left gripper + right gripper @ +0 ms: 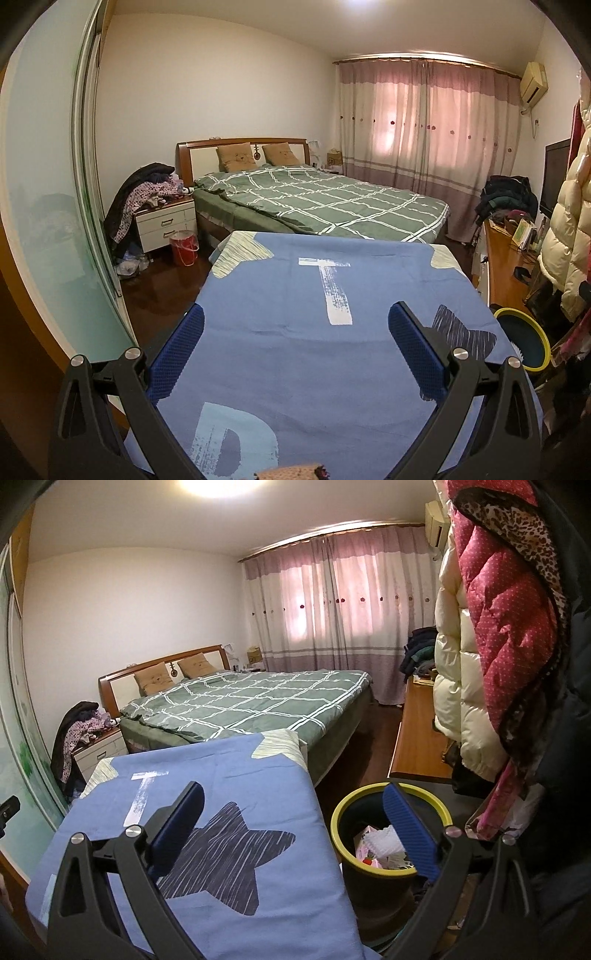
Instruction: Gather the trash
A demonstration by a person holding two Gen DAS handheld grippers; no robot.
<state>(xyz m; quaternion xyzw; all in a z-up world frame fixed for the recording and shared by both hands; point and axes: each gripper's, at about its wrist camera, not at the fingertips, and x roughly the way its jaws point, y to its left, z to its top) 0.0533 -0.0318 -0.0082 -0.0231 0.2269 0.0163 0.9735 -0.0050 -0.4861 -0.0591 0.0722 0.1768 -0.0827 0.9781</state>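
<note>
Trash (380,845) sits in bin (369,803); both grippers (295,332) (291,812) spread, empty (bin could be tipped).

Right gripper (291,805): jaws wide apart, nothing between them.
Bin (341,812): yellow-rimmed, just beside the cloth's right edge, trash (376,843) inside.
Cloth (229,775): blue, star near its right edge.

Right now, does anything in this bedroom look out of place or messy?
Yes. Clothes are heaped over the nightstand beside the bed, spilling down its side, and bags lie on the floor below it. Both grippers are open and empty.
</note>
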